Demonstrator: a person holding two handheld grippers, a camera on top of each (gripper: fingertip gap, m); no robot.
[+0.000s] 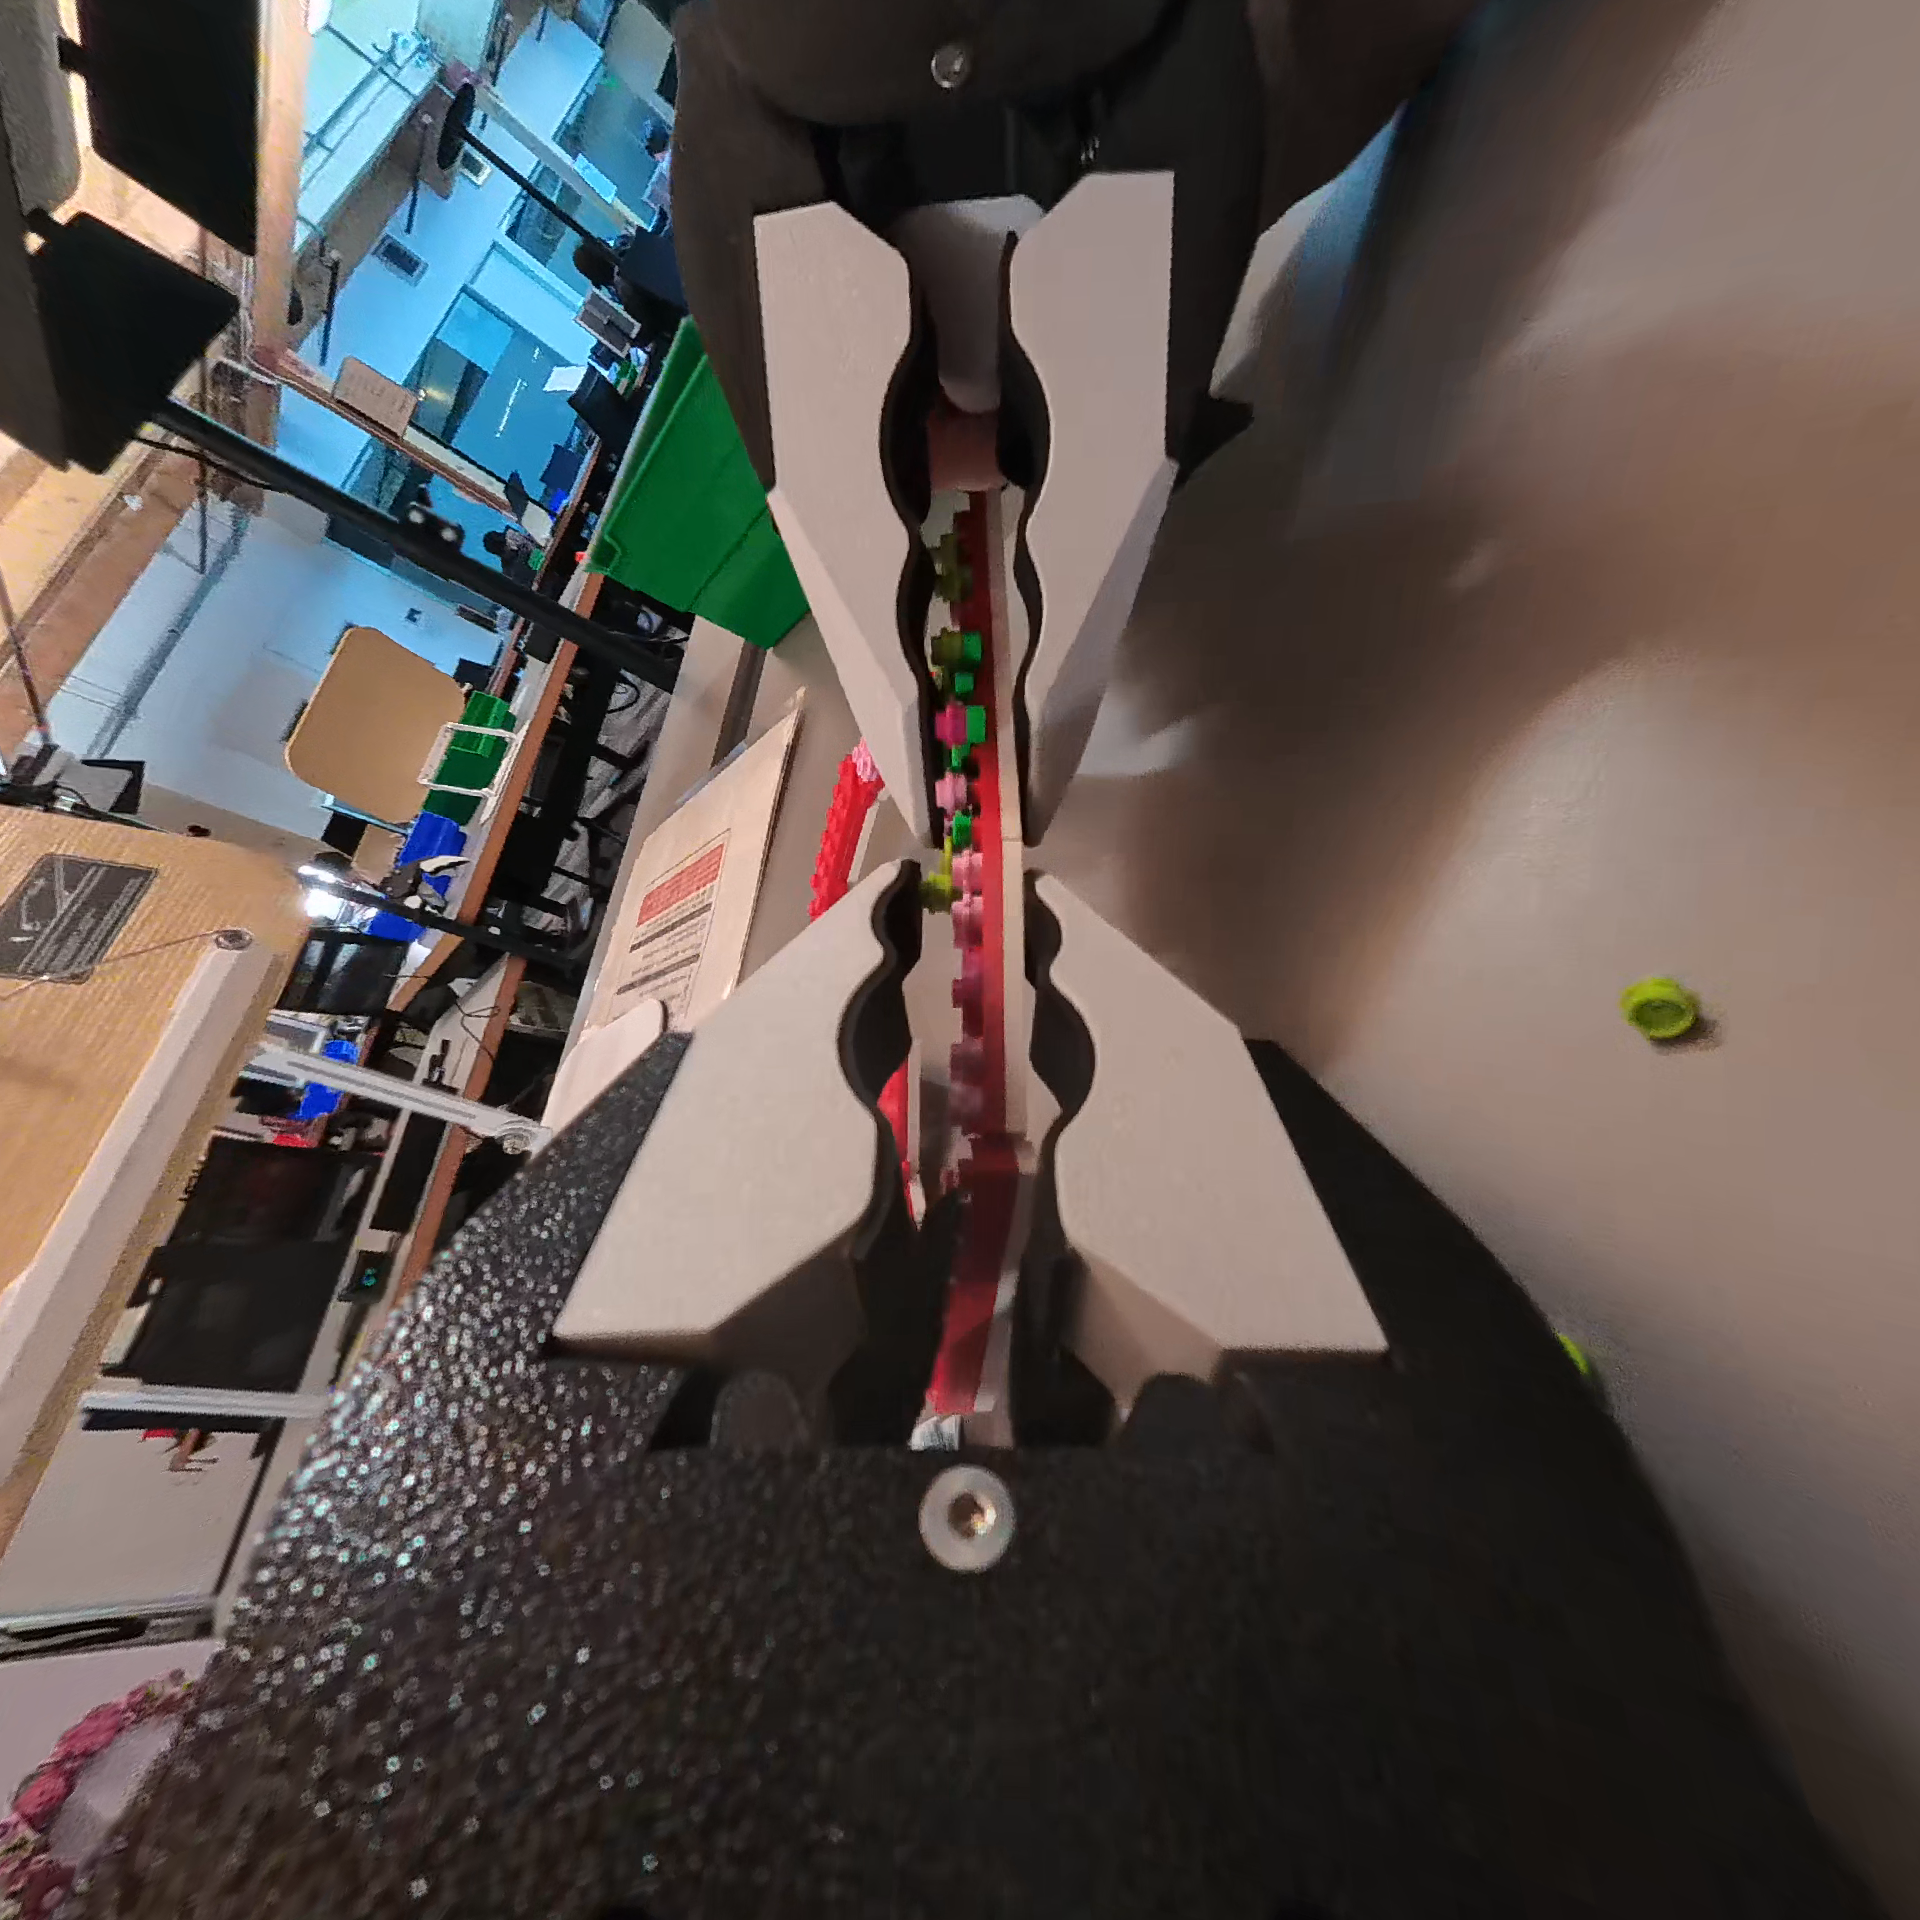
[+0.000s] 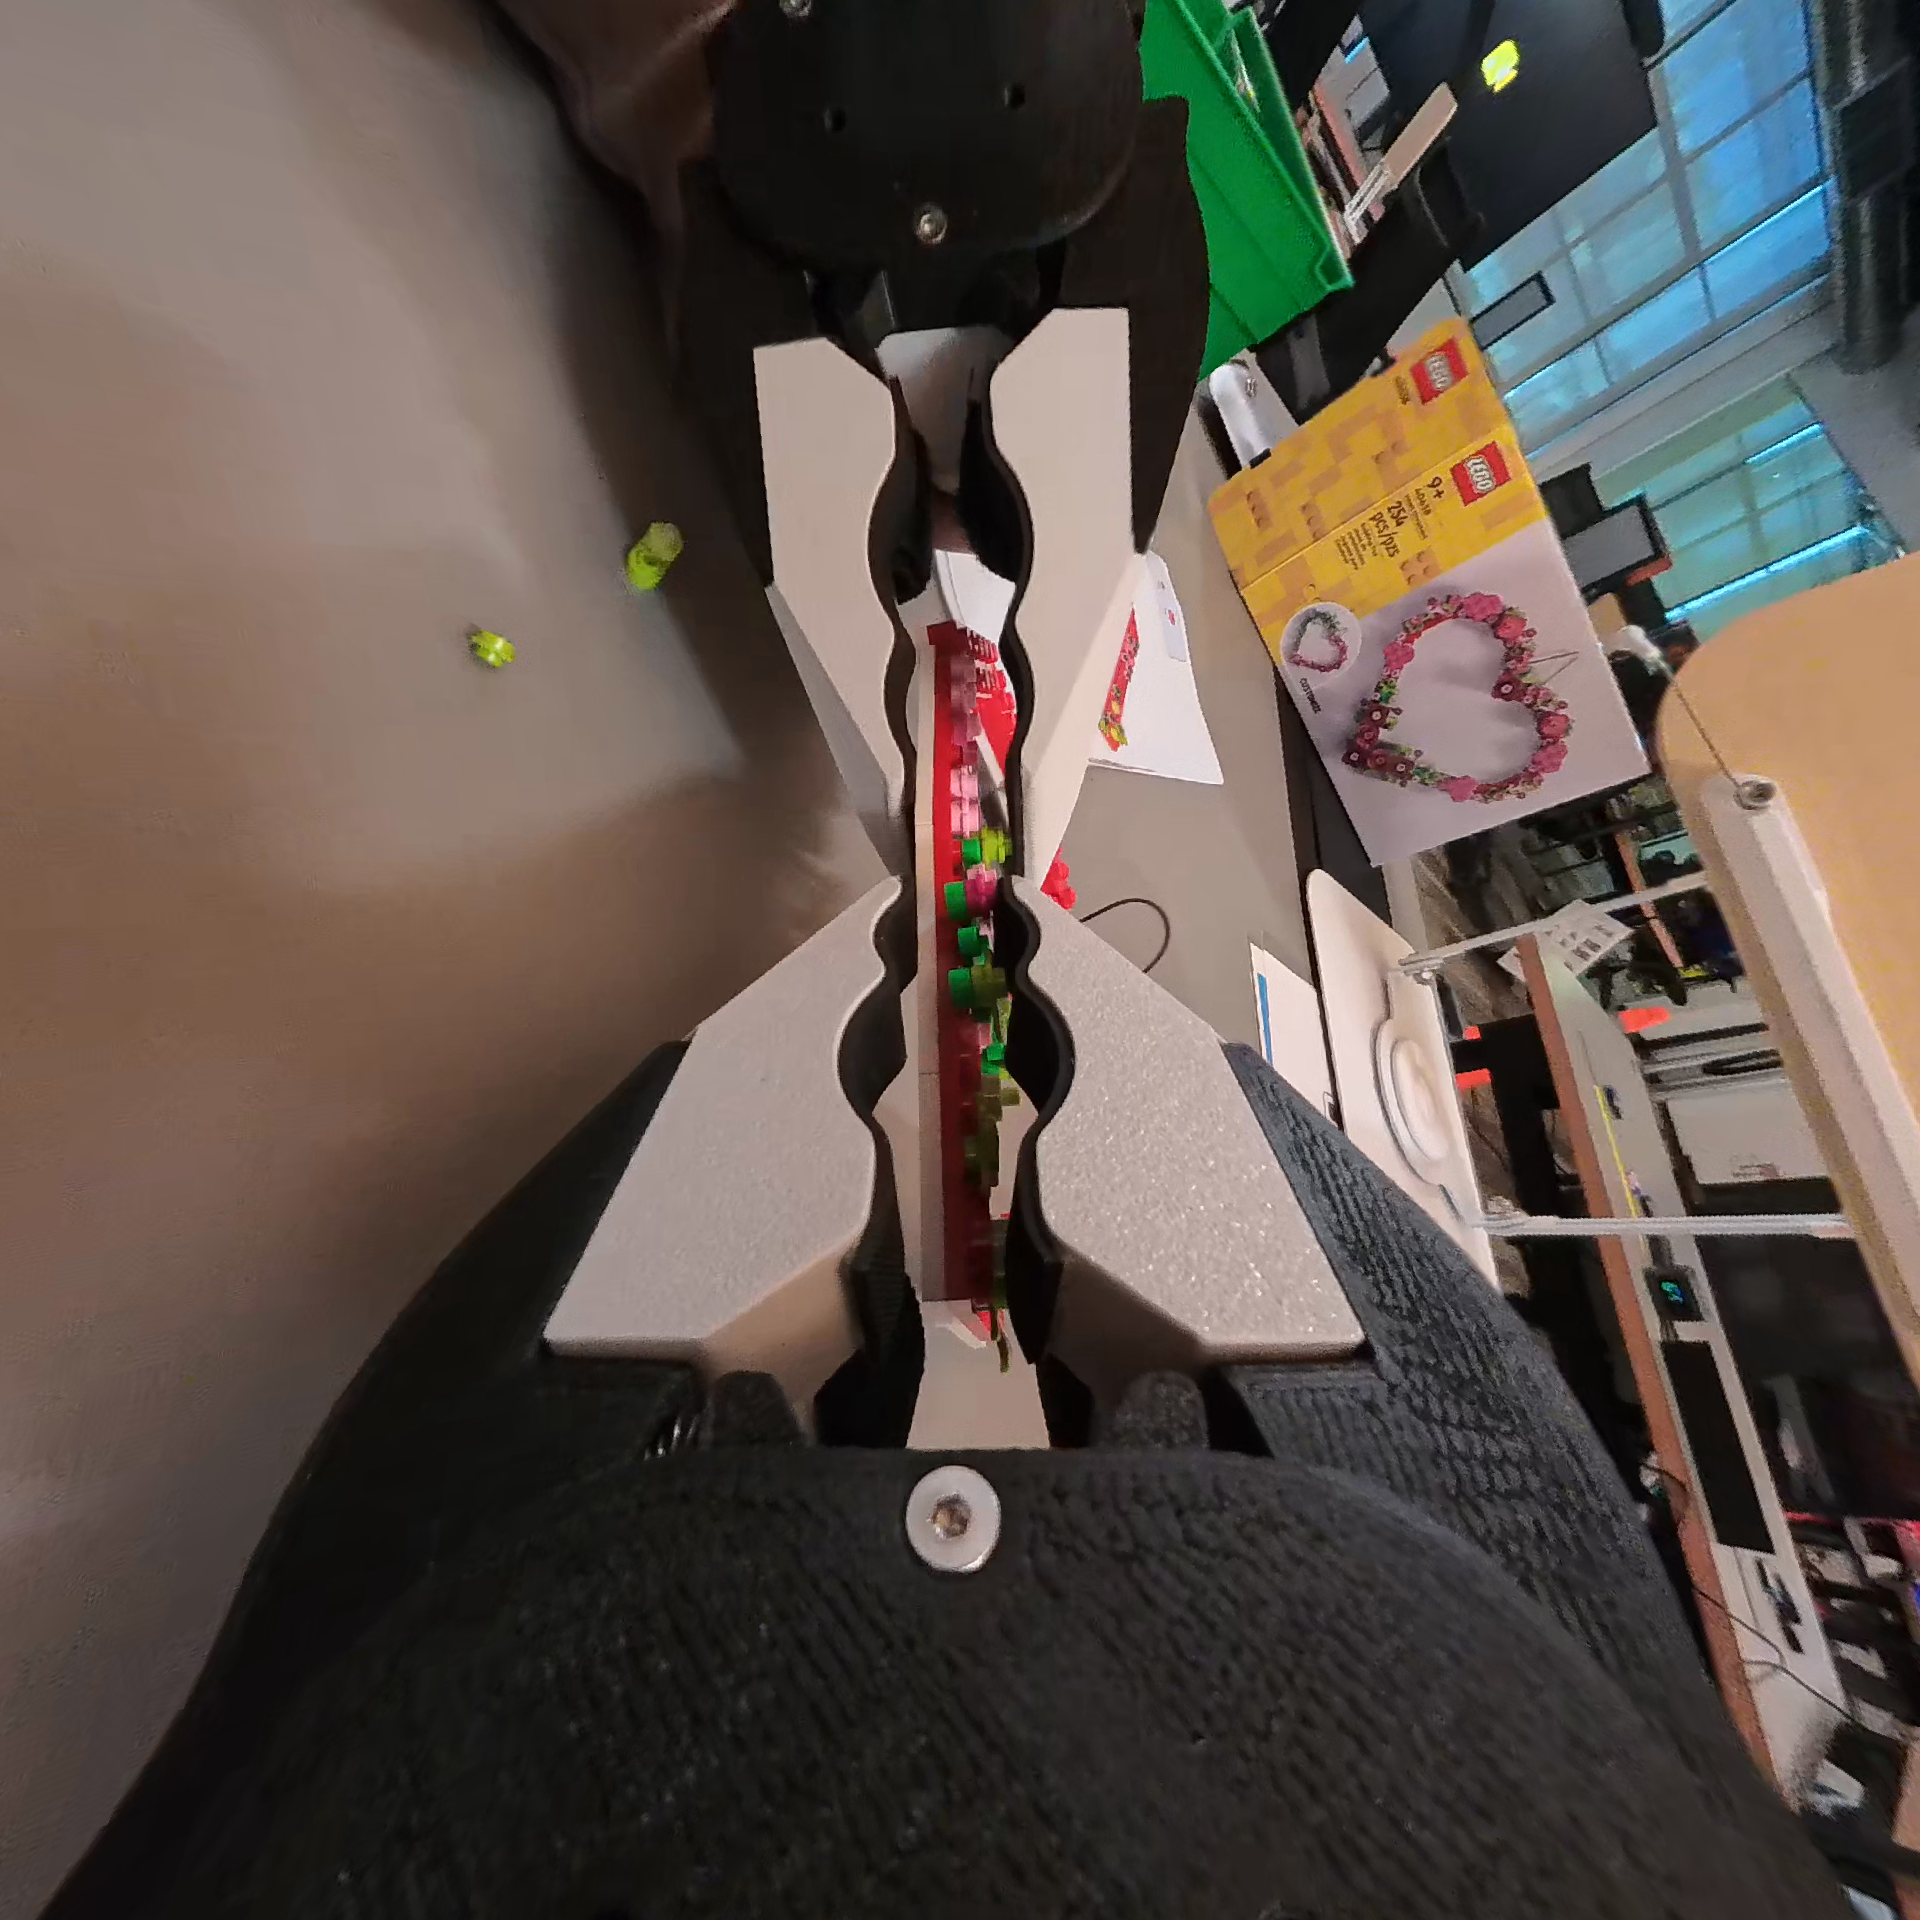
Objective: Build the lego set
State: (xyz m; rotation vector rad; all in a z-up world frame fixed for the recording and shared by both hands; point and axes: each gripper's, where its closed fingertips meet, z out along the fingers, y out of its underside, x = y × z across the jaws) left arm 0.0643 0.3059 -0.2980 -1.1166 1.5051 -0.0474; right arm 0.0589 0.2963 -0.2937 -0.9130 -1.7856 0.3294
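A flat red Lego build with pink and green flower pieces on one face is held edge-on between both grippers above the grey table. My left gripper is shut on one end of it. My right gripper is shut on the other end of the build. The two grippers face each other, tips almost touching; the right gripper shows in the left wrist view and the left gripper in the right wrist view. Loose lime pieces lie on the table.
A green bin stands at the table's far side. The yellow and white Lego box with a flower heart picture lies nearby. A white sheet, a cardboard piece and a red Lego part lie on the table.
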